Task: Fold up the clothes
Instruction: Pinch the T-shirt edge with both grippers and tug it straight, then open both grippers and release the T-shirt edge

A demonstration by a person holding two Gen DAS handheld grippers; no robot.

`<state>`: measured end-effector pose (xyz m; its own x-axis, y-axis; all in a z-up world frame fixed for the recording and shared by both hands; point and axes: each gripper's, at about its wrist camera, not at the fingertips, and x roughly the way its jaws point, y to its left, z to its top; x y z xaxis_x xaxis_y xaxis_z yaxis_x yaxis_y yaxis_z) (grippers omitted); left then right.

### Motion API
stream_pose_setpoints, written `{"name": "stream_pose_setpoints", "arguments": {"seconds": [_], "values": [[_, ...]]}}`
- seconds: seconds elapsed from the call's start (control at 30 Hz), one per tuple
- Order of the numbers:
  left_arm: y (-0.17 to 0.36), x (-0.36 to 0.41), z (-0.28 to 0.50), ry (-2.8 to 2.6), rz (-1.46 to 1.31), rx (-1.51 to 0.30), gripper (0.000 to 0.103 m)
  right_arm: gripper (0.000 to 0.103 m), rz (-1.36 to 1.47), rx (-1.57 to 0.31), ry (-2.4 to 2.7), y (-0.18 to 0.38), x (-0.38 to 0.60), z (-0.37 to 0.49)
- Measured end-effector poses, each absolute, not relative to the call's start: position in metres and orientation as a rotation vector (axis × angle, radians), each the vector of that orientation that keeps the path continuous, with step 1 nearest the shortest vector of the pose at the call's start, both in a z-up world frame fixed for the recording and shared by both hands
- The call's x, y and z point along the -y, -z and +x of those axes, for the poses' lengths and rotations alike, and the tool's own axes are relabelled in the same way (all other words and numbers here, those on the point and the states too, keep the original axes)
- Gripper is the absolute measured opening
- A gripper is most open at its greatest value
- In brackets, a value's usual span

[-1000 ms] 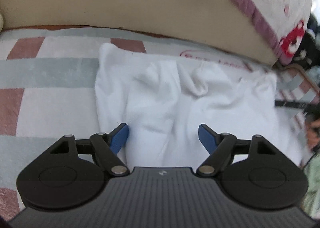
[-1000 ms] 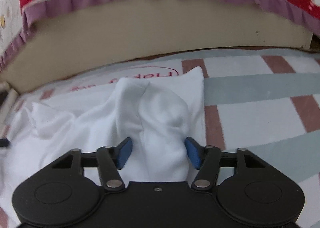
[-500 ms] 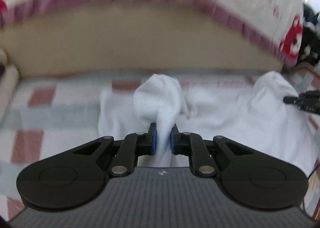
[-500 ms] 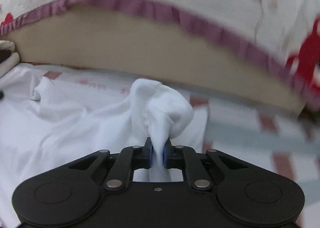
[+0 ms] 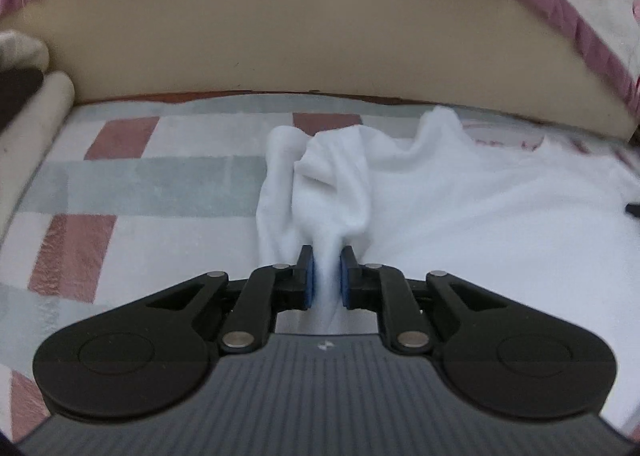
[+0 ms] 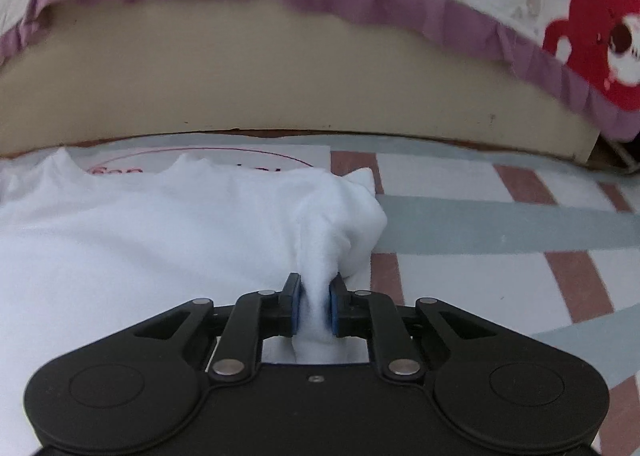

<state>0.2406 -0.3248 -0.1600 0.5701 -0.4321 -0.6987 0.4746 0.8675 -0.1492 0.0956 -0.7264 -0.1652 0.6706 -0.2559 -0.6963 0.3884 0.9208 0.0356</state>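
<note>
A white garment [image 5: 460, 208] lies on a checked mat of white, grey-green and dusty pink. My left gripper [image 5: 327, 280] is shut on a bunched fold at the garment's left edge, with cloth rising in a ridge just ahead of the blue pads. The same white garment [image 6: 160, 224] spreads to the left in the right wrist view. My right gripper [image 6: 314, 306] is shut on a bunched fold at its right edge. The cloth between the two grips looks fairly smooth.
The checked mat [image 5: 152, 184] shows left of the garment, and again in the right wrist view [image 6: 500, 224]. A beige mattress side [image 5: 320, 56] rises just behind, under a purple-frilled bedspread [image 6: 440, 16] with red bears. A rolled pale cloth [image 5: 36, 112] lies at far left.
Both grippers went from open around folds of the garment to shut on them, lifting bunches of cloth. The garment between them has since been drawn flatter and lower.
</note>
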Motion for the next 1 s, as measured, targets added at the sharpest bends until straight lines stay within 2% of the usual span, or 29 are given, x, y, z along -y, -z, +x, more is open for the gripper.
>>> {"name": "stream_pose_setpoints", "arguments": {"seconds": [0.03,0.13,0.2,0.23,0.27,0.3,0.33,0.5,0.6,0.7,0.83,1.0], "values": [[0.158,0.320,0.241,0.531,0.040,-0.793,0.007,0.016,0.214,-0.727,0.368,0.162,0.731,0.094],[0.154,0.311,0.239,0.518,0.010,-0.808,0.008,0.010,0.163,-0.613,0.379,0.149,0.725,0.084],[0.151,0.306,0.237,0.507,-0.005,-0.828,0.010,0.010,0.141,-0.646,0.414,0.149,0.727,0.087],[0.149,0.303,0.236,0.502,-0.013,-0.838,0.011,0.012,0.147,-0.676,0.436,0.155,0.731,0.089],[0.148,0.301,0.235,0.497,-0.020,-0.848,0.013,0.027,0.153,-0.706,0.459,0.160,0.735,0.090],[0.146,0.298,0.234,0.491,-0.028,-0.858,0.022,0.035,0.155,-0.726,0.481,0.164,0.738,0.090],[0.145,0.296,0.233,0.486,-0.036,-0.868,0.031,0.038,0.147,-0.725,0.496,0.164,0.738,0.088],[0.138,0.283,0.229,0.459,-0.074,-0.917,0.035,0.047,0.152,-0.754,0.547,0.148,0.736,0.087],[0.134,0.275,0.226,0.442,-0.097,-0.946,0.048,0.048,0.472,-0.700,0.396,0.135,0.750,0.069],[0.133,0.278,0.207,0.421,-0.058,-0.977,0.048,0.049,0.676,-0.673,0.287,0.117,0.747,0.051],[0.133,0.286,0.173,0.390,0.045,-0.984,0.048,0.050,0.659,-0.648,0.256,0.092,0.725,0.021],[0.136,0.286,0.140,0.385,0.044,-1.027,0.048,0.052,0.806,-0.711,0.378,0.094,0.720,-0.024]]}}
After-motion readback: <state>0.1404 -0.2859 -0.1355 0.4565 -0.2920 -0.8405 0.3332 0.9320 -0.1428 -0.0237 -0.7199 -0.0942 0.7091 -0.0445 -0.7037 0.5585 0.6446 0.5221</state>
